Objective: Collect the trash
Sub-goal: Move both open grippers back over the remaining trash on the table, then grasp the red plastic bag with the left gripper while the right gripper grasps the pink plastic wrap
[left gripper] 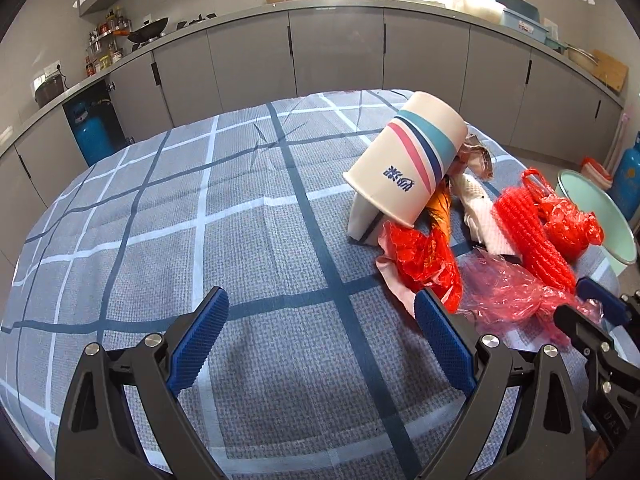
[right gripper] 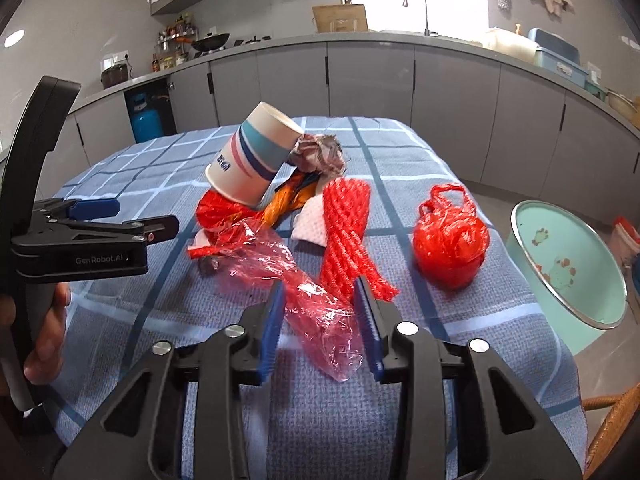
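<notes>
On the blue checked tablecloth (right gripper: 460, 160) lies a heap of trash. A striped paper cup (right gripper: 256, 152) (left gripper: 408, 160) leans tipped over red wrappers (left gripper: 424, 256). Behind it is a crumpled foil ball (right gripper: 320, 154). A red foam net (right gripper: 348, 236) and a knotted red bag (right gripper: 450, 240) lie to the right. A clear pink plastic wrapper (right gripper: 320, 316) lies between the pads of my right gripper (right gripper: 320, 304) and fills the gap, though it does not look squeezed. My left gripper (left gripper: 320, 308) stands wide open over bare cloth, left of the heap.
A mint enamel basin (right gripper: 568, 264) (left gripper: 592, 208) stands on the floor past the table's right edge. A wicker chair (right gripper: 612, 420) shows at the lower right. Grey kitchen cabinets (left gripper: 336, 48) run behind the table. A hand (right gripper: 48, 336) holds the left gripper's handle.
</notes>
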`<state>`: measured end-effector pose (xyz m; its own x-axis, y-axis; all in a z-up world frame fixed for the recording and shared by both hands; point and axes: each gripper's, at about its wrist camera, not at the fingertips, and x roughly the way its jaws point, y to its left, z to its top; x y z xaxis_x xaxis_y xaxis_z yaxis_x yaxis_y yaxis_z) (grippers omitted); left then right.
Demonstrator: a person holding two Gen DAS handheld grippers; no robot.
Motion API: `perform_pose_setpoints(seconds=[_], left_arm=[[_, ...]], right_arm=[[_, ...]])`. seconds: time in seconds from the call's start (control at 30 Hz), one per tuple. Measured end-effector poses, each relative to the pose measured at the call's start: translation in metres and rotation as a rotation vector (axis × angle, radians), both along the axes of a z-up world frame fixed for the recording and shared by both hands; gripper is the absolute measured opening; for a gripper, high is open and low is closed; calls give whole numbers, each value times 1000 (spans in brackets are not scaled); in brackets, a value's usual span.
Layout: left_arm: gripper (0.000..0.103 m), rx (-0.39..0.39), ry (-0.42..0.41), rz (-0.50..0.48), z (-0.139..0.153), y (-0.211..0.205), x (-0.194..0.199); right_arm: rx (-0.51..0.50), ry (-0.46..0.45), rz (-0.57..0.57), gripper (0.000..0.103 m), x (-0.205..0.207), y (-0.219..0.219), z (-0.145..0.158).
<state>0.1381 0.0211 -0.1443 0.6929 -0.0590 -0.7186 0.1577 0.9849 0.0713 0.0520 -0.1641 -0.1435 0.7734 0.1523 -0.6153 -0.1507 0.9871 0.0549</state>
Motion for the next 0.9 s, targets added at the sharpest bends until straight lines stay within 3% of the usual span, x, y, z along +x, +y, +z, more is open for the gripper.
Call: perform_pose_setpoints(seconds=[0.23,0.47,0.7,0.83,0.87,0.9], left_arm=[[92,9,5,-17,-3,-8,0],[92,-16,7,-29,0,-13,1],[90,-18,3,-61,1,-33,10],[72,-39,34,-97,-5,-47,22],[64,-46,48,-107,-8,-50,25],[49,-49,62,-116,-10,-53,26]], right_arm=[[31,7,34,26,-6,1,-2],[69,-113,20,25,-26,-4,19],[75,-157,-40,25,-34,-16,23],[79,-165,-64,25,-35,-23,23],[78,-162,-65,25,-35,-24,22],[76,-159,-66,25,-34,-24,21]])
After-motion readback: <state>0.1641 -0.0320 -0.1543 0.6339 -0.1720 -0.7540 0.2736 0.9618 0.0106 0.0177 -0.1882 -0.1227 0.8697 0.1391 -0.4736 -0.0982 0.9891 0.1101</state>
